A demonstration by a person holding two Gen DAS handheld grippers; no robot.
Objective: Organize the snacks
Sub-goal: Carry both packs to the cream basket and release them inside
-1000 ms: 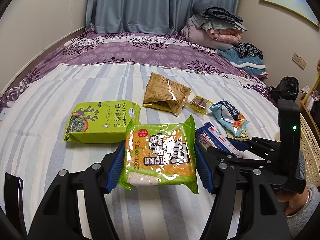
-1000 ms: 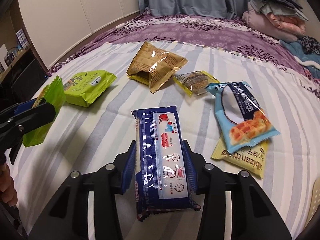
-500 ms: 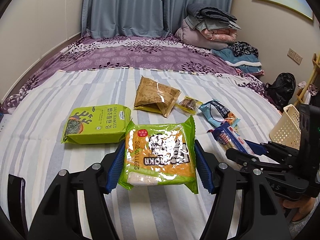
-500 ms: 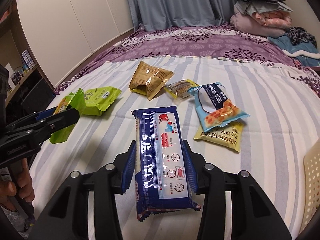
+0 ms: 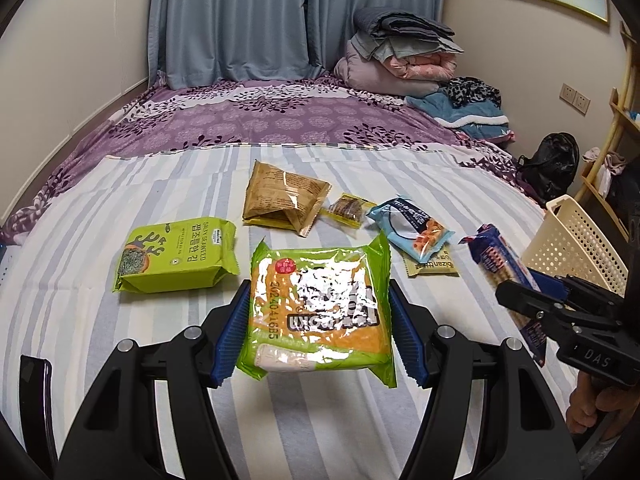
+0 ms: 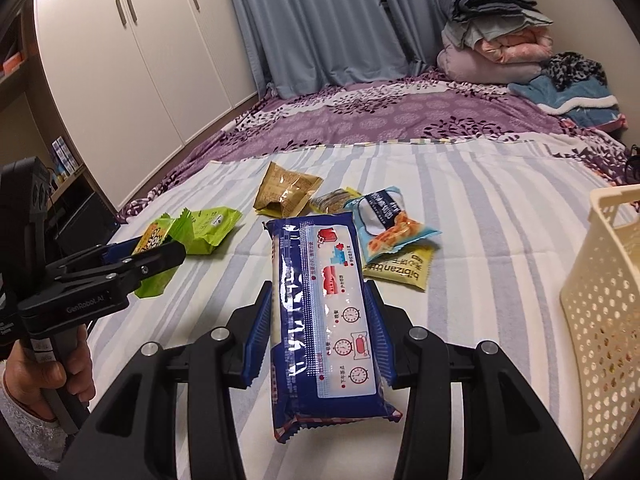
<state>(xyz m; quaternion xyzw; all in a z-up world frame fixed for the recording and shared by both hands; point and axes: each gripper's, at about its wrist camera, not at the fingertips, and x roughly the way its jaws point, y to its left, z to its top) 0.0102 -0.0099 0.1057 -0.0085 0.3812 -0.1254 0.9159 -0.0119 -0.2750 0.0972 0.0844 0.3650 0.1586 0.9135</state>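
Currently held, two items. Left gripper: clamped across the flanks of the green-and-orange noodle packet, carried clear above the striped bedspread. Right gripper: clamped on the long blue cracker pack, likewise aloft, cream basket just beside it to the right. Handling, judged: both light, film wrappers slick and crinkly, contents brittle; grip mid-body on the long edges, gently. On the bedspread: green seaweed pack, brown pouch, pale-blue wafer pack

Blue cracker pack between right gripper fingers, beside cream basket.
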